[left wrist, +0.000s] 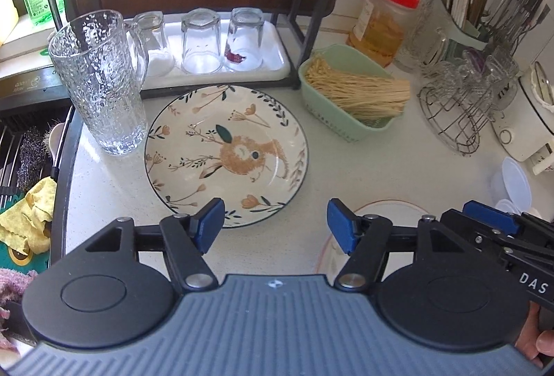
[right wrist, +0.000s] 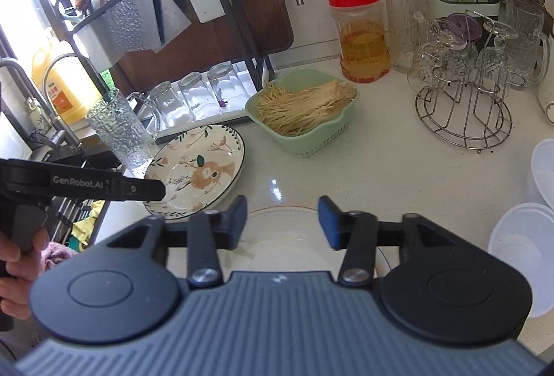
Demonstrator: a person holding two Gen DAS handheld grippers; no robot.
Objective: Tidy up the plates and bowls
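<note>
1. Starting on my left: the tall textured glass (left wrist: pixel 98 83) stands upright at the counter's (left wrist: pixel 398 168) edge, right beside the deer plate (left wrist: pixel 226 154), which lies flat in front of the tray of upturned glasses (left wrist: pixel 221 43).
2. My left gripper (left wrist: pixel 275 225) has its jaws spread with nothing between them; its left pad (left wrist: pixel 207 223) sits over the deer plate's near rim, and I can't tell if it touches.
3. Next over, the pale plate (right wrist: pixel 282 230) with the thin orange rim lies flat on the counter under my right gripper (right wrist: pixel 282 222). Jaws parted, pinching nothing.
4. The left view catches the sink rack and yellow cloth (left wrist: pixel 29 213) at far left.
5. Only the right view shows the orange bottle (right wrist: pixel 64 81) by the tap and the white plastic bowls (right wrist: pixel 523 254) at far right.
</note>
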